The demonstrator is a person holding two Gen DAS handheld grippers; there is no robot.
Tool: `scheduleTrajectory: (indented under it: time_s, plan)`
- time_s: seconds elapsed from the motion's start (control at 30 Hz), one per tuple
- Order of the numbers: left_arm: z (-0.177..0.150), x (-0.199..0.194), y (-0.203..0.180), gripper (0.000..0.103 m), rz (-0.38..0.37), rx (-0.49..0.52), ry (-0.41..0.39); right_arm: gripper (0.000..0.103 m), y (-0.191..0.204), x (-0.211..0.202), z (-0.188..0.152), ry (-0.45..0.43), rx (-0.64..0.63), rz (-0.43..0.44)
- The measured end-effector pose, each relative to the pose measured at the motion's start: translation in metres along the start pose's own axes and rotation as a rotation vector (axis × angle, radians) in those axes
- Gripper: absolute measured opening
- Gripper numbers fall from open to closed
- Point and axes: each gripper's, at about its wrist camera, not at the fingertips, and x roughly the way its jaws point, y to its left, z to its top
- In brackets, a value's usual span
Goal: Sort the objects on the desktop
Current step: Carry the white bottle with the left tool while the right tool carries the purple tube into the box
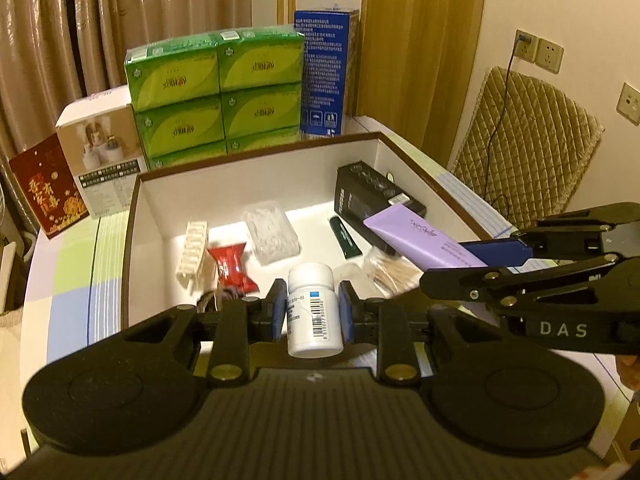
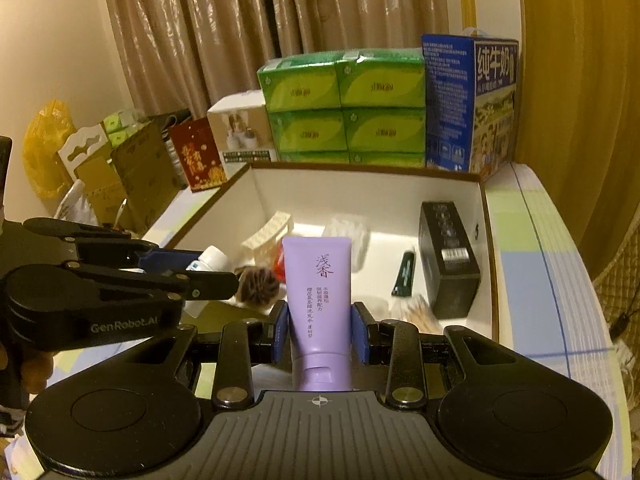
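My left gripper (image 1: pixel 313 312) is shut on a white pill bottle (image 1: pixel 313 308) and holds it over the near edge of the white box (image 1: pixel 256 188). My right gripper (image 2: pixel 320 332) is shut on a purple tube (image 2: pixel 318 292), held over the same box (image 2: pixel 360 196). In the left wrist view the right gripper (image 1: pixel 476 258) comes in from the right with the purple tube (image 1: pixel 420 240). In the right wrist view the left gripper (image 2: pixel 192 266) comes in from the left with the bottle (image 2: pixel 210 260). Inside the box lie a black box (image 1: pixel 372 196), a red packet (image 1: pixel 232 266), a cream clip (image 1: pixel 194 246), a clear bag (image 1: pixel 272 230) and a dark green tube (image 1: pixel 346 238).
Behind the box stand stacked green tissue packs (image 1: pixel 216 92), a blue milk carton (image 1: pixel 324 76), a white product box (image 1: pixel 100 140) and a red card (image 1: pixel 48 192). The table has a pastel checked cloth (image 1: pixel 68 280). A quilted chair back (image 1: pixel 528 140) is to the right.
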Motion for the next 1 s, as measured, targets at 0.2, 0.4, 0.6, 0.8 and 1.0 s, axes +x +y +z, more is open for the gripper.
scheduleTrajectory:
  time_s: [0.2,0.4,0.6,0.8,1.0]
  plan:
    - [0.016,0.011,0.008,0.023,0.005,-0.007,-0.014,0.031,-0.003,0.015,0.016,-0.006,0.024,0.001]
    - [0.031,0.025,0.018,0.023,-0.001,-0.027,-0.016,0.031,-0.009,0.034,0.031,0.002,0.049,0.002]
    - [0.040,0.039,0.025,0.023,-0.001,-0.030,-0.009,0.031,-0.016,0.050,0.042,0.014,0.061,-0.008]
    - [0.047,0.059,0.033,0.023,0.007,-0.041,0.011,0.031,-0.023,0.068,0.049,0.033,0.072,-0.025]
    - [0.053,0.081,0.041,0.023,0.006,-0.051,0.040,0.031,-0.032,0.089,0.054,0.062,0.086,-0.035]
